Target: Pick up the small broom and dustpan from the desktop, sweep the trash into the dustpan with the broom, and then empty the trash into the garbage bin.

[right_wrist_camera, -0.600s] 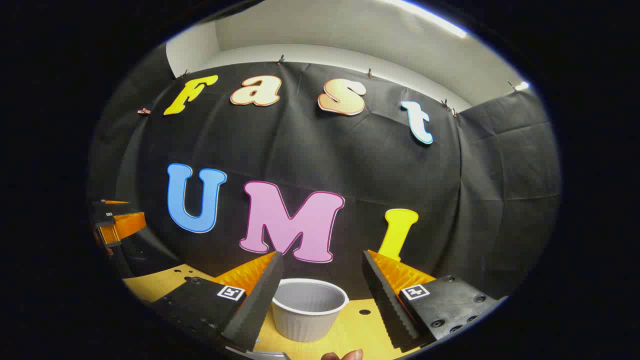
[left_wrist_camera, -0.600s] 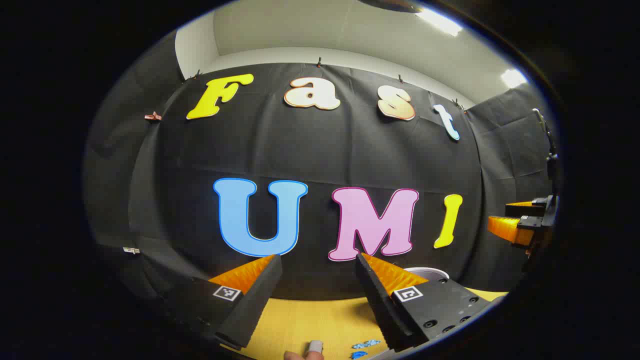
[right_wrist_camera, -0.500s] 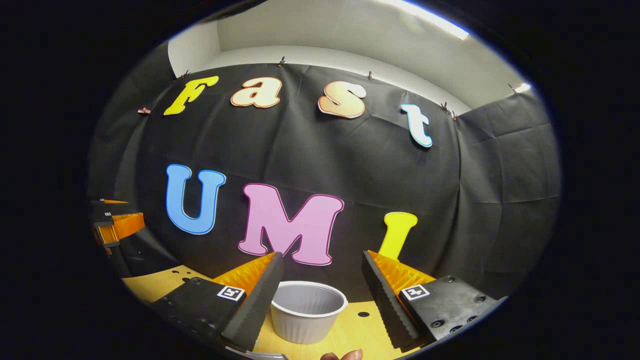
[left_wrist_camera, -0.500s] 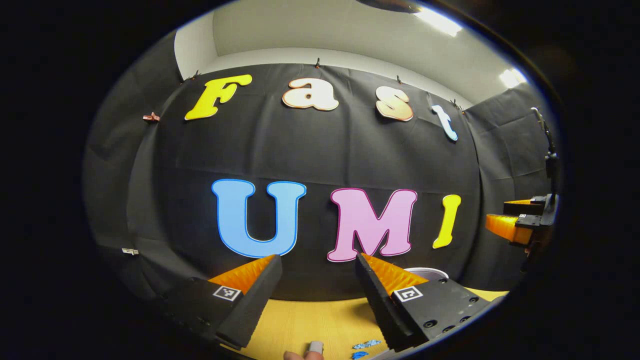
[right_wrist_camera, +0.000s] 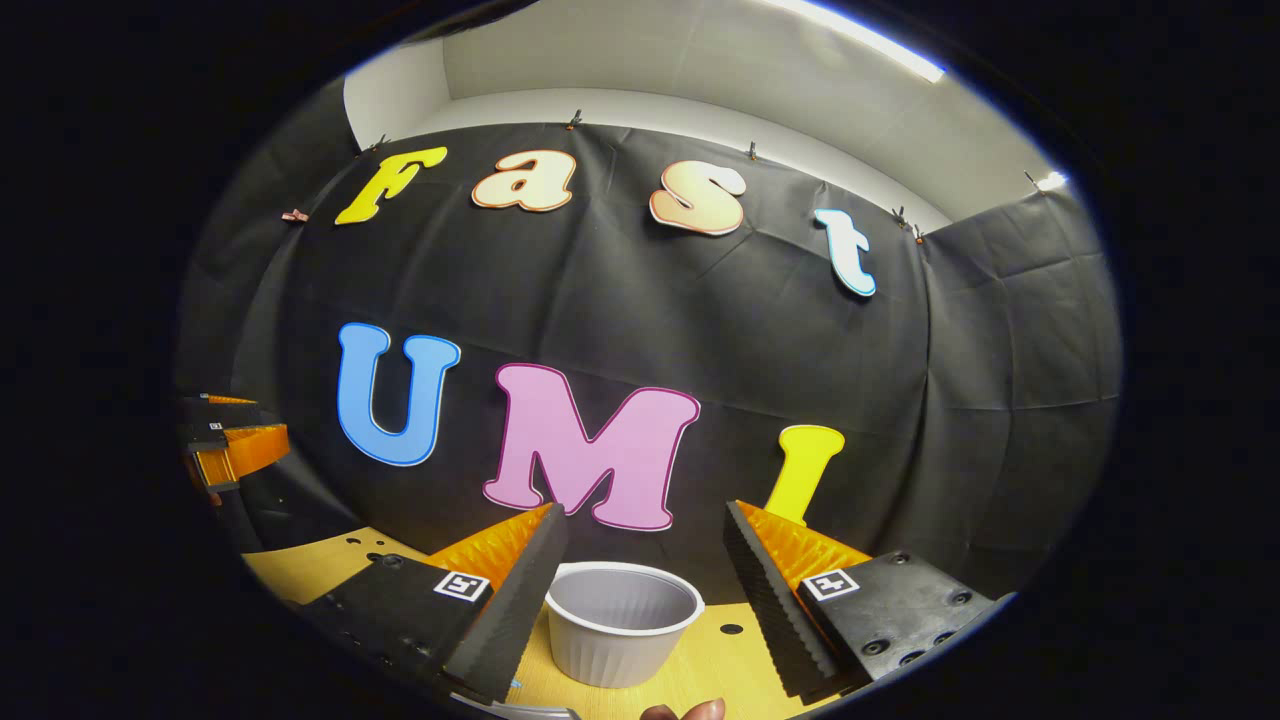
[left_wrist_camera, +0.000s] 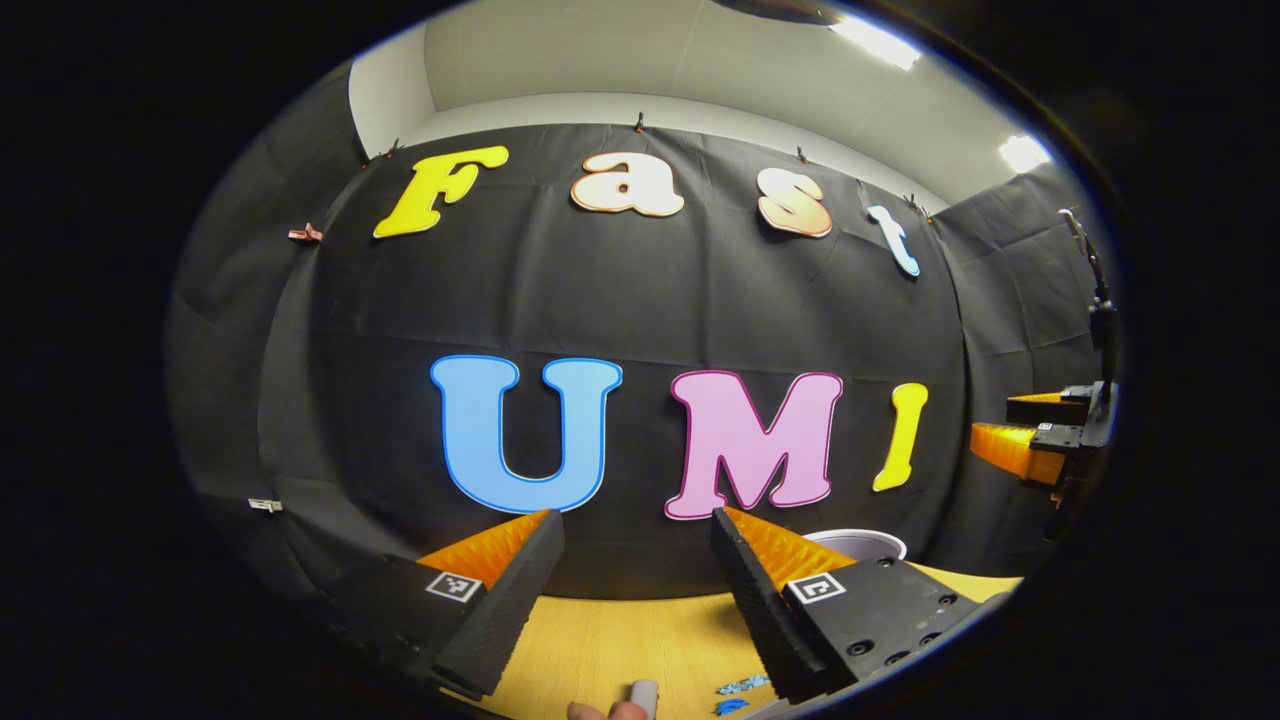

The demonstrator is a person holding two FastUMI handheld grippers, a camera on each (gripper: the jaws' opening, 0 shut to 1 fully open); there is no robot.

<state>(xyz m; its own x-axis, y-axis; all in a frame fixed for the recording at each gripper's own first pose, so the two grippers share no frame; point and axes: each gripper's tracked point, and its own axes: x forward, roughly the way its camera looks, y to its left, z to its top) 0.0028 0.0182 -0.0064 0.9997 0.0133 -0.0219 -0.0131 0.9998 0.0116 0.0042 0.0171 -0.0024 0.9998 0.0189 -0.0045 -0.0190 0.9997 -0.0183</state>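
Note:
My left gripper [left_wrist_camera: 635,520] is open and held above the yellow desktop [left_wrist_camera: 600,640], with nothing between its fingers. A few blue trash scraps [left_wrist_camera: 742,686] lie on the desktop near its right finger. A small pale rounded end [left_wrist_camera: 645,692] pokes up at the bottom edge beside a person's fingertip [left_wrist_camera: 598,711]; I cannot tell what it belongs to. My right gripper [right_wrist_camera: 642,512] is open too, and the white ribbed garbage bin [right_wrist_camera: 622,620] stands on the desktop beyond its fingers. The bin's rim [left_wrist_camera: 858,543] peeks over the left gripper's right finger.
The black cloth wall closes off the back and right side just behind the desktop [right_wrist_camera: 730,660], which has small holes [right_wrist_camera: 732,628]. Each gripper is seen from the other: the right one [left_wrist_camera: 1040,440] at far right, the left one [right_wrist_camera: 228,445] at far left.
Both views have drifted slightly, the wall shifting a little to the right. Both grippers stay open and hold nothing.

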